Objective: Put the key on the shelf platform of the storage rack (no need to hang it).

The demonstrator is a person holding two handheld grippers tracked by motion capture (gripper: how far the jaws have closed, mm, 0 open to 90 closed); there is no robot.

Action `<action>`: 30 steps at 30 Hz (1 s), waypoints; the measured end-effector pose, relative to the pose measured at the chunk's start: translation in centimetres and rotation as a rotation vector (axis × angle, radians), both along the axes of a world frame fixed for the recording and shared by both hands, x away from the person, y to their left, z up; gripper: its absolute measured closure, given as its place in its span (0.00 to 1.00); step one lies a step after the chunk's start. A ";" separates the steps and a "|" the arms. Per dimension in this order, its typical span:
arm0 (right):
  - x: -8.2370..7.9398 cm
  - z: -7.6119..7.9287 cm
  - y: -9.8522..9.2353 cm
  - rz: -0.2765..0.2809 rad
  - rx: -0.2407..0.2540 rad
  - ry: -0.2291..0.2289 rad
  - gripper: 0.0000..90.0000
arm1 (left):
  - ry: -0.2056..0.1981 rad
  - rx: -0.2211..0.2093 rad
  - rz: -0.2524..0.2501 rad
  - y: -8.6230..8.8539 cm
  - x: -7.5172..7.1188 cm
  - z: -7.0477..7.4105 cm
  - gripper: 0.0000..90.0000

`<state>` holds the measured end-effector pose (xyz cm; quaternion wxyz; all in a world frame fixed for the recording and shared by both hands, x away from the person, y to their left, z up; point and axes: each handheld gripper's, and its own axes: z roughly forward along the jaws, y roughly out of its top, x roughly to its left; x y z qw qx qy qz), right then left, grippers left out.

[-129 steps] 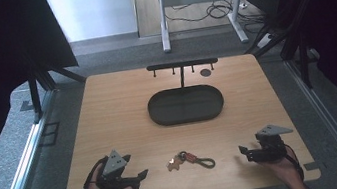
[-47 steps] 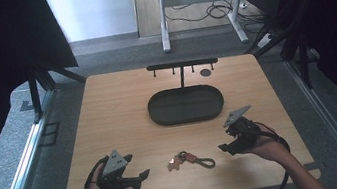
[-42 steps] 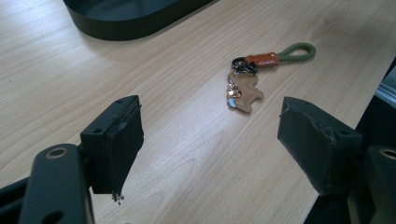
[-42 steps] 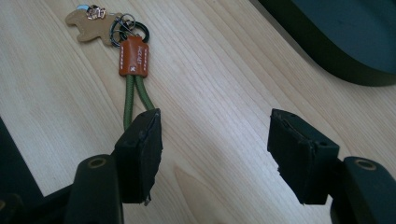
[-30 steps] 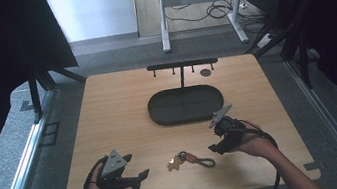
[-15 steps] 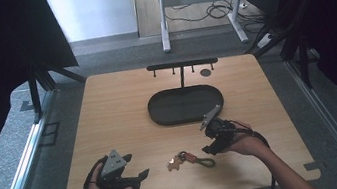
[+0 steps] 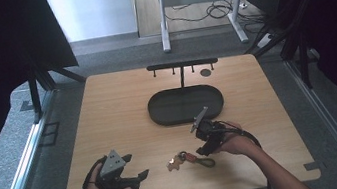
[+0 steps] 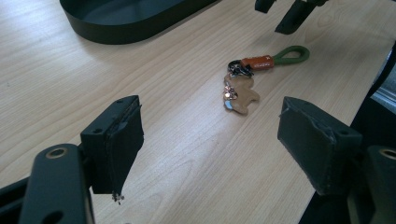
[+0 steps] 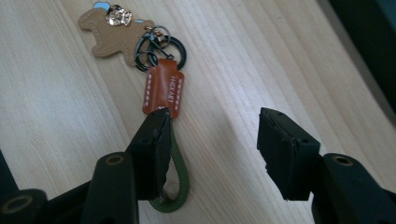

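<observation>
On the table (image 7: pixel 108 113) I counted one keyring (image 7: pixel 190 158) and one tray (image 7: pixel 185 104). My two grippers, left (image 7: pixel 140 175) and right (image 7: pixel 205 149), both gaped empty.

A wooden desk (image 7: pixel 118 112) carries a black oval tray (image 7: pixel 186 105), a black peg rack (image 7: pixel 181 64) behind it, and a small dark disc (image 7: pixel 205 72) near the rack.

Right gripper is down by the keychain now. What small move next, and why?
Probably shift the right gripper sideways so the green loop sits between its jaws, then close. The jaws are open, but in the right gripper view the loop lies under one jaw rather than in the gap, which holds only bare table. The left gripper rests open, apart from the keychain.
</observation>
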<state>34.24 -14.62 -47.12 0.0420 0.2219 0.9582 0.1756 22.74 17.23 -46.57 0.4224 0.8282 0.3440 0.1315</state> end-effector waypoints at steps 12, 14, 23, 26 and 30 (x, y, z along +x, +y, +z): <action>-0.8 -1.1 2.7 0.059 -0.041 0.036 0.53 | -0.003 -0.003 -0.001 0.0 0.0 0.0 0.25; -0.8 -1.5 3.2 0.064 -0.058 0.049 0.53 | -0.003 -0.003 -0.002 0.0 0.0 0.1 0.25; -0.5 -2.5 4.1 0.069 -0.081 0.068 0.56 | -0.006 -0.004 0.001 0.2 0.0 0.1 0.25; -0.4 -2.8 4.4 0.070 -0.085 0.079 0.56 | -0.008 -0.005 0.003 0.3 -0.1 0.2 0.25; -0.3 -3.2 4.7 0.074 -0.091 0.089 0.58 | -0.009 -0.008 0.005 0.4 -0.1 0.2 0.25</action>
